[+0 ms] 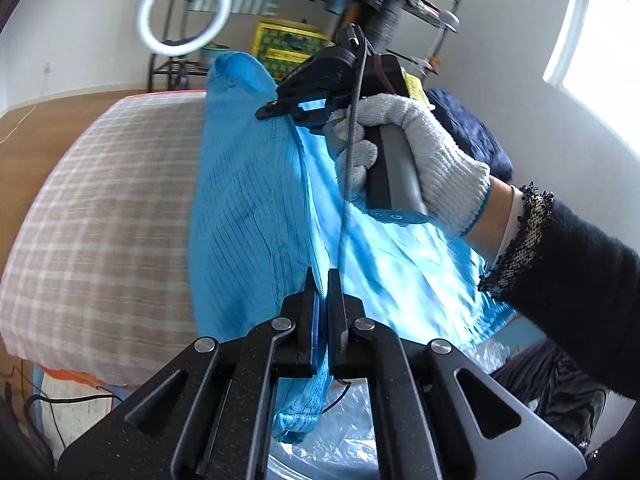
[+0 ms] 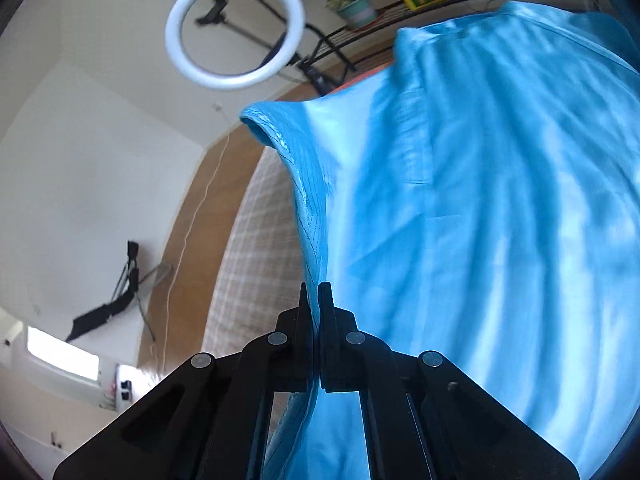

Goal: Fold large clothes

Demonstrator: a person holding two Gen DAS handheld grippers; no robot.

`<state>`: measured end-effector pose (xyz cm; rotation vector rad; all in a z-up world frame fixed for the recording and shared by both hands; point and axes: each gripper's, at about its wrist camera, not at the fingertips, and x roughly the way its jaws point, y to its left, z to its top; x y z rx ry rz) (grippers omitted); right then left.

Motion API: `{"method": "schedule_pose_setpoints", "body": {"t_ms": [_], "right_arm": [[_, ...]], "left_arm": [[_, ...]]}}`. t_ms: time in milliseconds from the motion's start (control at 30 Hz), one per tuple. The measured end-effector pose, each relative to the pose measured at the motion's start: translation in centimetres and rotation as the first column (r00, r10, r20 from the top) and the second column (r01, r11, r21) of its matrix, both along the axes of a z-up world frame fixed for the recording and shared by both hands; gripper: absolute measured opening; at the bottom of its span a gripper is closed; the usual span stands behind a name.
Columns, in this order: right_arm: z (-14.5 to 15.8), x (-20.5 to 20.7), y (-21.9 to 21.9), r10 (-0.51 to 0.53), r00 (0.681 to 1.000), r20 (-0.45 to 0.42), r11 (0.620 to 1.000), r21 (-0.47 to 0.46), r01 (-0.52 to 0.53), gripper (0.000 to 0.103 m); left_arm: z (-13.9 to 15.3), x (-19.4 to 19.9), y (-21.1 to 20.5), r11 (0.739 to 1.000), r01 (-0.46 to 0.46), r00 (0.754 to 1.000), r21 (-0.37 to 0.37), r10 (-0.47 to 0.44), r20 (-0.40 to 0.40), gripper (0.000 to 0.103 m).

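Note:
A large bright blue garment [image 1: 248, 208] with thin dark stripes hangs in the air above a checked beige surface [image 1: 100, 216]. My left gripper [image 1: 322, 280] is shut on one edge of the garment, with cloth hanging down between its jaws. My right gripper [image 1: 280, 108], held by a white-gloved hand [image 1: 420, 160], is shut on the garment's upper edge further away. In the right wrist view the right gripper [image 2: 316, 292] pinches a hem of the garment [image 2: 480, 220], which fills the right half of that view.
A ring light [image 1: 184, 10] on a stand, a yellow crate [image 1: 288, 44] and a metal rack stand behind. A dark blue bundle [image 1: 468, 132] lies at the right. Clear plastic wrap [image 1: 344, 420] and cables [image 1: 60, 404] lie below. Wooden floor [image 2: 188, 216] lies beyond the checked surface.

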<state>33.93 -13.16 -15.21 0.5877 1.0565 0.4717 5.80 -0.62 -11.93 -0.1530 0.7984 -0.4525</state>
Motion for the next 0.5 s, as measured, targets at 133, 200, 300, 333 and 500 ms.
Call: {"method": "schedule_pose_setpoints", "body": {"t_ms": [133,200,300,333,500], "right_arm": [[-1.3,-0.6,-4.3,-0.079,0.997,-0.022,0.997,0.01,0.079,0.0],[-2.2,-0.9,-6.0,-0.113,0.993,-0.038,0.993,0.016,0.114,0.0],[-3.7,-1.3,-8.2,-0.142,0.987,-0.073,0.989,0.03,0.144,0.0],[-3.7,-1.3,-8.6,-0.148,0.985,-0.083,0.988,0.032,0.152,0.0],[-4.2,-0.1,-9.8,-0.141,0.987,-0.082,0.99,-0.003,0.142,0.0]], "left_arm": [[-0.2,-0.1,-3.0,0.997,0.07,0.997,0.024,-0.069,-0.017,0.0],[-0.4,0.1,-4.2,0.994,0.102,0.994,0.039,-0.101,-0.029,0.0],[-0.7,0.1,-5.5,0.989,0.136,0.99,0.05,-0.133,-0.046,0.0],[-0.8,0.2,-6.0,0.988,0.143,0.989,0.052,-0.14,-0.054,0.0],[-1.7,0.7,-7.0,0.988,0.151,0.985,0.032,-0.148,-0.085,0.0]]}}
